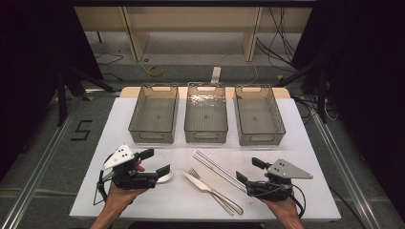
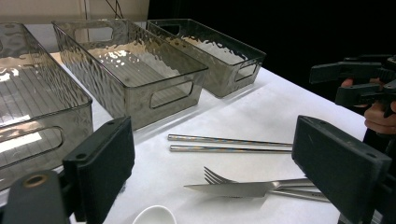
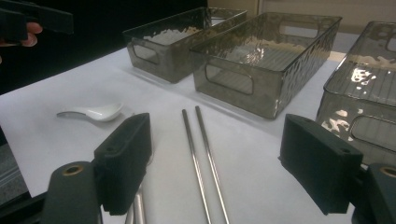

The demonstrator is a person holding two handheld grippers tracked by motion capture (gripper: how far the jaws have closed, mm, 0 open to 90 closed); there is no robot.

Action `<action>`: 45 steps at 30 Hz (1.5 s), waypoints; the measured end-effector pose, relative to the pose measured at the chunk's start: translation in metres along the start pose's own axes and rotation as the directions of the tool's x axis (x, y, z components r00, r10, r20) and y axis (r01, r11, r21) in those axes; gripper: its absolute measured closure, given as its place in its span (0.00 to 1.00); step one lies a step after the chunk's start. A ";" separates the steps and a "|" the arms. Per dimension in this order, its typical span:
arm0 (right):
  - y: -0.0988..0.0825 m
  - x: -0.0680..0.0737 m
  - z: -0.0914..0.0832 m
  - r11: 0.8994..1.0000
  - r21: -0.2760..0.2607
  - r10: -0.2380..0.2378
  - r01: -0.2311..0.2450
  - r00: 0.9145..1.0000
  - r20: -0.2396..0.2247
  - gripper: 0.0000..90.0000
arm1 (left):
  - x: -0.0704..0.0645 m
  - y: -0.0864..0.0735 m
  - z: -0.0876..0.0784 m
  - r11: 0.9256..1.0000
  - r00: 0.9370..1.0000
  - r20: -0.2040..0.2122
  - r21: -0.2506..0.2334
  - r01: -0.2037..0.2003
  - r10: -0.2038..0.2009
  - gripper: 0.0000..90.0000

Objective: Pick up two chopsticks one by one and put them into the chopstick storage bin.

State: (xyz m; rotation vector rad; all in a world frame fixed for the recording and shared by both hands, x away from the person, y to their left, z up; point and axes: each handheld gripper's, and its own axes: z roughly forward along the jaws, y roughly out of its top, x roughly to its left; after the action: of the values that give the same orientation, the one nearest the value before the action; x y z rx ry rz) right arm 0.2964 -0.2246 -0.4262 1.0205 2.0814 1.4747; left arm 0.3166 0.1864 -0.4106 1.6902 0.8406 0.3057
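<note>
Both grippers hover above the near edge of the white table [image 1: 296, 138], jaws spread wide with nothing between them. The left gripper [image 1: 155, 162] sits toward the near left corner, its jaws just over a white ceramic spoon [image 1: 165, 177] – the same spoon lies on the cloth in the right gripper view [image 3: 95, 112]. The right gripper [image 1: 249, 170] hangs toward the near right corner, pointing inward at the cutlery. Between the two, near the middle of the front edge, a fork [image 1: 193, 173] and a table knife [image 1: 197, 183] lie together, handles overlapping, and just beyond them a pair of metal chopsticks [image 1: 217, 168] rests side by side. Along the far edge stand three clear ribbed plastic bins [image 1: 205, 138] in a row – left, middle, right.
</note>
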 end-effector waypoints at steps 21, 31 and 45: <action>0.056 0.001 0.031 0.922 0.349 -0.155 0.166 0.986 -0.060 0.33 | 0.001 0.000 0.000 1.000 1.000 -0.001 0.000 0.001 -0.001 0.14; 0.072 -0.001 0.068 0.813 0.532 -0.198 0.238 0.971 -0.131 0.38 | 0.001 0.000 0.000 1.000 1.000 -0.001 -0.009 0.006 -0.006 0.14; 0.061 -0.001 0.115 0.647 0.713 -0.230 0.270 0.961 -0.155 0.50 | 0.001 0.000 0.000 1.000 1.000 -0.001 -0.009 0.007 -0.007 0.14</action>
State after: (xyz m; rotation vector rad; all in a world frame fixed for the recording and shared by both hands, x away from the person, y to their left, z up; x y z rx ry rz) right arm 0.3950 -0.1409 -0.4127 0.8713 2.7935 0.4917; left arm 0.3172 0.1875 -0.4107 1.6785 0.8444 0.3053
